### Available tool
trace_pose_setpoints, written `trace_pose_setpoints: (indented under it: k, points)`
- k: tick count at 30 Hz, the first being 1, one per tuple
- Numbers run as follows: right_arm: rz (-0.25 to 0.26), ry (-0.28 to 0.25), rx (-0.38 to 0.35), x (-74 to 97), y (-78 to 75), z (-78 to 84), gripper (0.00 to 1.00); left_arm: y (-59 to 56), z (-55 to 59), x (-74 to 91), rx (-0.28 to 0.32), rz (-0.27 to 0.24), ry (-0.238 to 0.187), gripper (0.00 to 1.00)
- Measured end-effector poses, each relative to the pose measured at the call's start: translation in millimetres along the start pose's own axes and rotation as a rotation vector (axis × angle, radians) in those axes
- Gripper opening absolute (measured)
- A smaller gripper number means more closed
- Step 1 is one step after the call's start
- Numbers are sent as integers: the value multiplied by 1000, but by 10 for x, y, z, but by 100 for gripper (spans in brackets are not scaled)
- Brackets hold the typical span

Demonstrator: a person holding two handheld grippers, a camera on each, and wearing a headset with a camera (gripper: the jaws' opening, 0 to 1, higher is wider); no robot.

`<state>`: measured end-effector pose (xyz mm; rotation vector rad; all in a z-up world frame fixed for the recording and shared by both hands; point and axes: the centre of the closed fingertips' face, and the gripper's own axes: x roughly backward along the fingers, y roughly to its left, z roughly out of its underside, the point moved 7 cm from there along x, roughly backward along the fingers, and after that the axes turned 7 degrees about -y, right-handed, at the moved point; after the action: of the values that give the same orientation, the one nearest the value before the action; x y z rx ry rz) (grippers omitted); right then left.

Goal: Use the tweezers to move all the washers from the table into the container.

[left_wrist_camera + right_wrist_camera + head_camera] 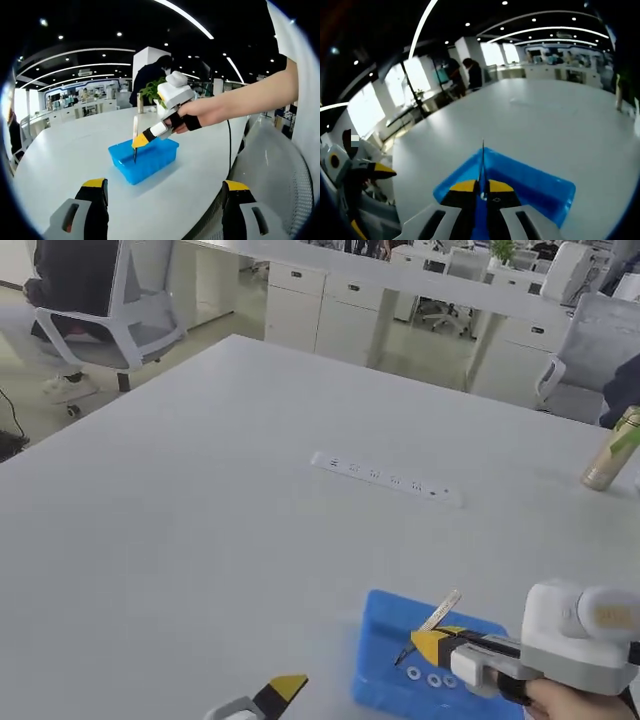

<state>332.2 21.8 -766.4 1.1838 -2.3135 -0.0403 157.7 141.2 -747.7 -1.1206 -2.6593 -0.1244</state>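
right tool is clamped on the tweezers around mid-shaft, tips pointing down inside the container. three washers lie flat on the container floor, just beside the tips. left tool has jaws wide apart, holds nothing, and hangs over the bench off the container's near-left corner.

handling guess: washers are small, flat, hard and light, probably slick, so they'll likely skate or flip if pinched on the face. best hold is one tip through the hole and one outside the rim. tweezers look thin and springy, so squeeze lightly or a washer may pop out.
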Motion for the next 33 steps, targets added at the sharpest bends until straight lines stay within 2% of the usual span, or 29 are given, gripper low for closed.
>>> trace_pose_setpoints:
  k: [7, 16, 22, 24, 26, 28, 31, 33]
  points:
    - [-3, 5, 37, -32, -18, 8, 3, 8, 10, 1, -2, -8, 11, 96]
    - [-16, 26, 90, -57, 66, 32, 3, 18, 11, 6, -4, -18, 14, 95]
    - [-28, -15, 86, 27, 76, -9, 4, 1, 14, 7, -21, -8, 27, 94]
    - [-34, -38, 89, 81, 87, -49, 4, -7, 42, 2, -27, 1, 63, 92]
    - [-38, -54, 105, 163, 122, -100, 4, -12, 64, -5, -17, 10, 87, 89]
    - [-46, -64, 133, 250, 168, -140, 3, -25, 78, -3, -7, 29, 107, 79]
    - [-69, -75, 175, 418, 240, -178, 3, -45, 61, -1, -52, 52, 127, 66]
    - [-90, -74, 206, 544, 314, -180, 3, -56, 50, -4, -81, 68, 147, 61]
